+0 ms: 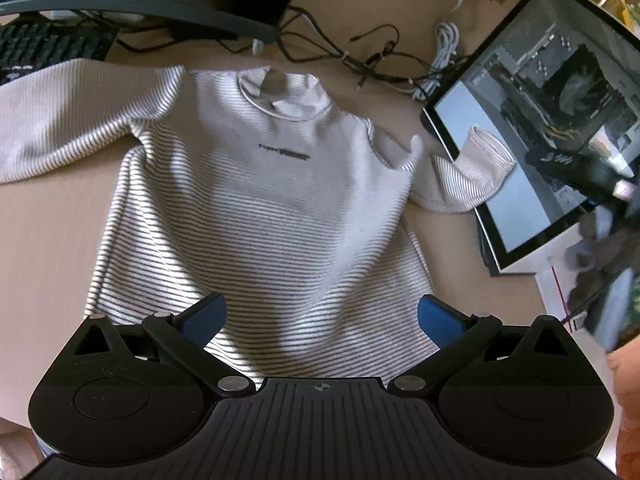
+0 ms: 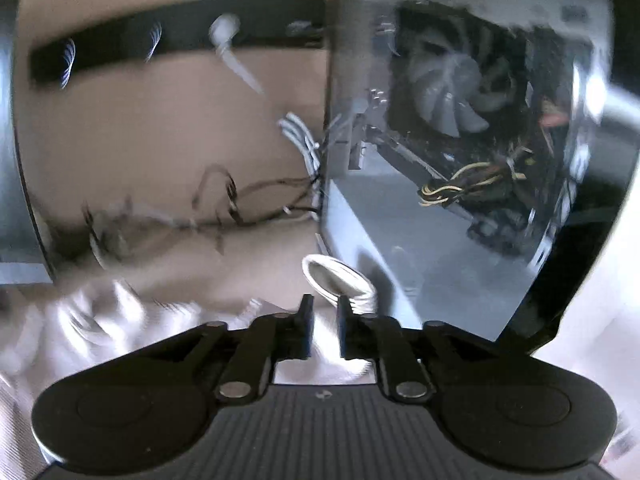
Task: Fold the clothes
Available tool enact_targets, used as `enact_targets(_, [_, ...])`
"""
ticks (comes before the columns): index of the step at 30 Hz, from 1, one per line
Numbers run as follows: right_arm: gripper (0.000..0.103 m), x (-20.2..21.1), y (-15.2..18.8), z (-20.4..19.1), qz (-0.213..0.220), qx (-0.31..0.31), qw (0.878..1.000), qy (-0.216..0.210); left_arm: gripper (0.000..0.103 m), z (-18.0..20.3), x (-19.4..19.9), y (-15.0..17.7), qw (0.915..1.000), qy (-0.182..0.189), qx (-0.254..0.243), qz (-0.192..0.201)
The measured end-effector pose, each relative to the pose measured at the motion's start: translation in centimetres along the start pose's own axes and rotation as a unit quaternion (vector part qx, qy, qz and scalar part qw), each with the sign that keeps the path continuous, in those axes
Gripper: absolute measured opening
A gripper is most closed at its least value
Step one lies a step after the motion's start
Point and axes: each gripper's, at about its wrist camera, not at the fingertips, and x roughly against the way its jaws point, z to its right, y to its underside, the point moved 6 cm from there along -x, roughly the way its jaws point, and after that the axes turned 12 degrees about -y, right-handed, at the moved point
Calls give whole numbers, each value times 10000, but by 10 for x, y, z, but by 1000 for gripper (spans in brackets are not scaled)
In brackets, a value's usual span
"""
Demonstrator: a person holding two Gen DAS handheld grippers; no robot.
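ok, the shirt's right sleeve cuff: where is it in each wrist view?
Left wrist: sleeve cuff at right of centre, lying against the PC case's glass panel.
Right wrist: cuff at bottom centre, just beyond the right claw.
Shared landmark: the case fan.

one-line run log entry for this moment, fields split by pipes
task: fold clothes | striped shirt flat, unfolded | left gripper open over hem | right gripper nearly shut at sleeve cuff, grip unclear, blurred

Ribbed knit cloth, matt, finely striped: shirt (image 1: 256,200). Smooth matt wood-look laminate: desk (image 1: 44,240). Glossy, reflective glass side panel: computer case (image 1: 532,128). Matt black plastic, ridged body, bright metal pivot pins: left gripper (image 1: 320,316).
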Motion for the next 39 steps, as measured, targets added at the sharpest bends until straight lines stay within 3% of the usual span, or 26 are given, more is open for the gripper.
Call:
enact_targets(3, [36,-9,14,-19,88,1328,9908,263,103,4,-4,2,10000,-39,-35,-66])
enact_targets(6, [39,-24,23,-32,81,2318,9715,480,103,6,-9,4,9999,-93,-53,-129])
enact_targets(8, [40,-37,21,-33,56,2634,9619,724,103,7,-11,4,9998,-137,-39,-153])
enact_targets(15, [43,-71,18,-23,-200,2949,9499,1018,103,4,-17,3,9993,-286,40,-230])
enact_targets(19, [39,-85,20,-13,-383,2840,9525,1028,103,-3,-21,1,9988,-377,175,-269])
enact_targets(20, [22,-85,21,-12,-413,2832,9528,1009,103,-4,-21,1,9987,-388,197,-277])
enact_targets(23, [12,-81,15,-13,-373,2641,9604,801,103,-6,-21,-2,9986,-383,243,-259])
enact_targets(27, [11,-49,-24,-11,96,1799,9827,423,103,-7,-20,-4,9988,-348,288,-203])
enact_targets(31, [11,-10,-68,-10,670,998,9927,126,103,-8,-15,-5,9991,-285,276,-131])
enact_targets(36, [10,32,-114,-22,1314,61,9895,-595,103,-14,-8,-5,9991,-254,327,-33])
enact_targets(39, [10,42,-125,-46,1457,36,9851,-912,103,-19,-2,-4,9991,-226,366,32])
